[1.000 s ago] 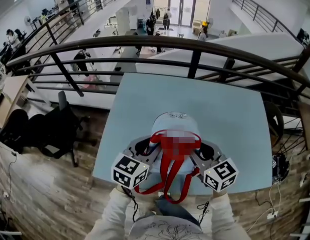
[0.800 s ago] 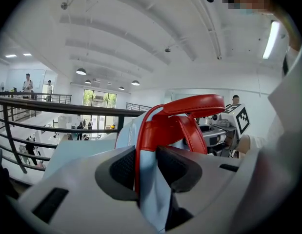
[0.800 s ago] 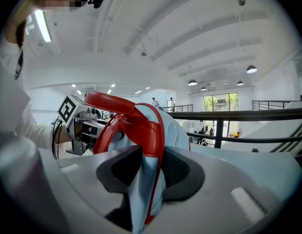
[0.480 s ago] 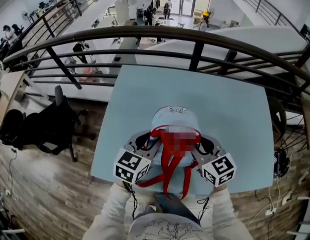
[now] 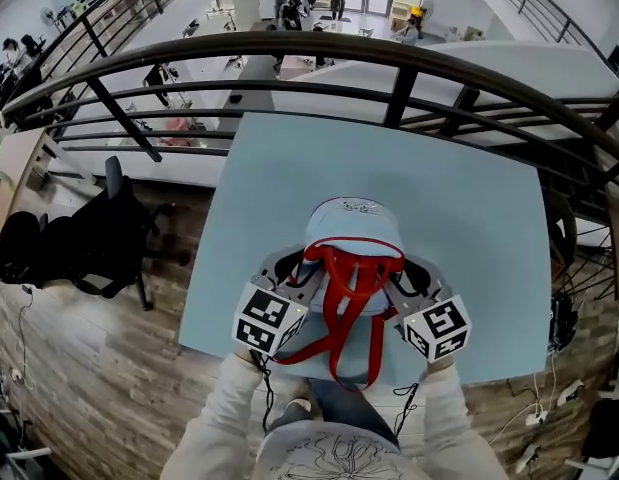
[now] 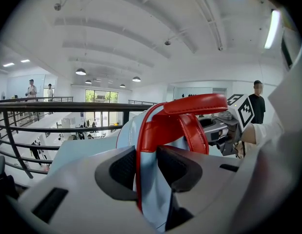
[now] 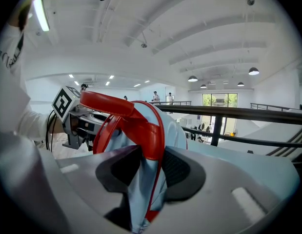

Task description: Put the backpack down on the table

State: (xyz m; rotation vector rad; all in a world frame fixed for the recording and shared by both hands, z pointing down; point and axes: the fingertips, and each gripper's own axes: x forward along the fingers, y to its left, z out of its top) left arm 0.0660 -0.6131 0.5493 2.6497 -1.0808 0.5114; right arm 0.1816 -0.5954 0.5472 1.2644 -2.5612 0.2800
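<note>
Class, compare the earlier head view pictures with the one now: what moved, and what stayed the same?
The left gripper and right gripper carried the backpack a little further over the table, away from the person. The right gripper's jaws are opening, with the backpack's fabric between them. Unchanged: both grippers hold the backpack's sides, and its red straps trail toward the person.

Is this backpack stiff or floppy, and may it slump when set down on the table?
Probably floppy: the backpack fabric bunches in the left gripper. It may slump once released, since its red straps droop in loose loops.
</note>
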